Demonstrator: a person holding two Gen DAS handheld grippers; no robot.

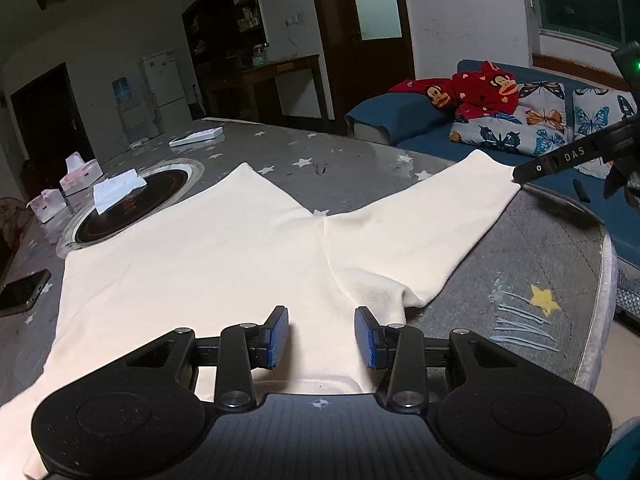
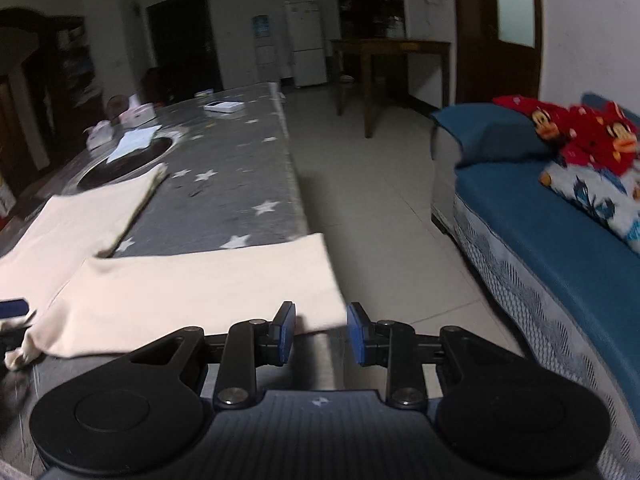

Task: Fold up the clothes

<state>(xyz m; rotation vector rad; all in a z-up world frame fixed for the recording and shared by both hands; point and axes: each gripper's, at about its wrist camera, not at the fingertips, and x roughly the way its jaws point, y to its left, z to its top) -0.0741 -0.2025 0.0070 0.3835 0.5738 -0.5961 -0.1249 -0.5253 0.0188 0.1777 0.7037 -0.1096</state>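
Observation:
A cream pair of shorts [image 1: 224, 264] lies flat on the grey star-patterned table [image 1: 520, 264], legs spread away from me. My left gripper [image 1: 321, 336] is open, its blue pads over the waistband near the table's front edge. My right gripper [image 2: 321, 330] is open at the hem corner of the right leg [image 2: 200, 280], which reaches the table's right edge; the fabric lies between and just past its pads. The right gripper's finger shows in the left wrist view [image 1: 560, 160] at that hem.
A round inset burner [image 1: 132, 204] with white paper on it, tissue boxes [image 1: 80, 172], a white box [image 1: 196, 137] and a phone [image 1: 20, 290] lie on the table. A blue sofa [image 2: 540, 248] with red clothes and butterfly pillows stands to the right across a tiled floor.

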